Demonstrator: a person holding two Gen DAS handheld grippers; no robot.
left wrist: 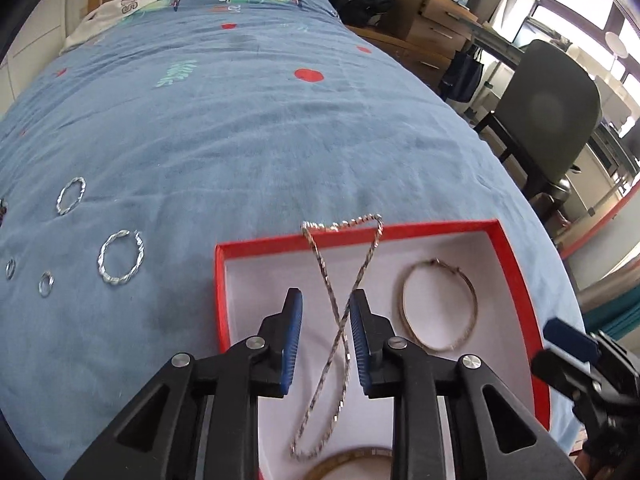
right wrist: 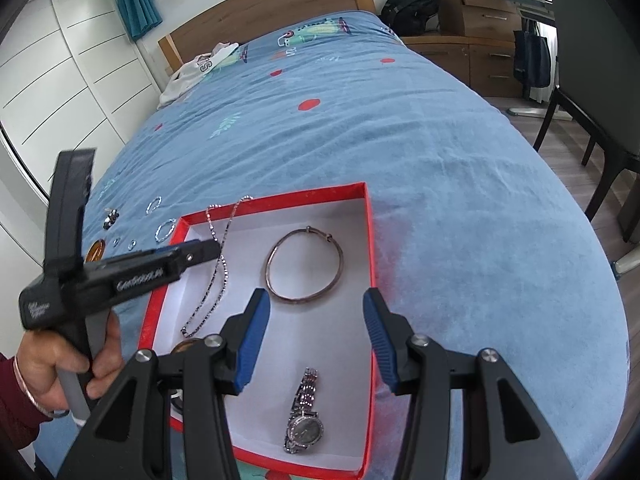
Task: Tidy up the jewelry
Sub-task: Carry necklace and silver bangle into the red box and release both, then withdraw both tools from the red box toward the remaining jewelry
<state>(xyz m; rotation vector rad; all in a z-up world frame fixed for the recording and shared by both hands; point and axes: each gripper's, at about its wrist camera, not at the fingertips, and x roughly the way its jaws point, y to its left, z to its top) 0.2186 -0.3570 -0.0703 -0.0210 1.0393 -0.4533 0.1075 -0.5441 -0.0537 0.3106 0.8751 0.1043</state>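
While the silver chain (left wrist: 340, 320) lies crossed in the red box (left wrist: 516, 264), its far loop draped over the rim at 12 o'clock, the left gripper (left wrist: 326, 340) hovers with its blue pads part open on either side of the crossing, holding nothing that I can tell. Such a chain looks light, limp and slippery, so I judge the crossing the best pinch point. At 2 o'clock the bangle (left wrist: 440, 304) lies near. The right gripper (right wrist: 316, 340) is wide open and empty above the watch (right wrist: 305, 416). Loose rings (left wrist: 118, 258) wait on the blue bedspread (left wrist: 260, 120) at 9 o'clock.
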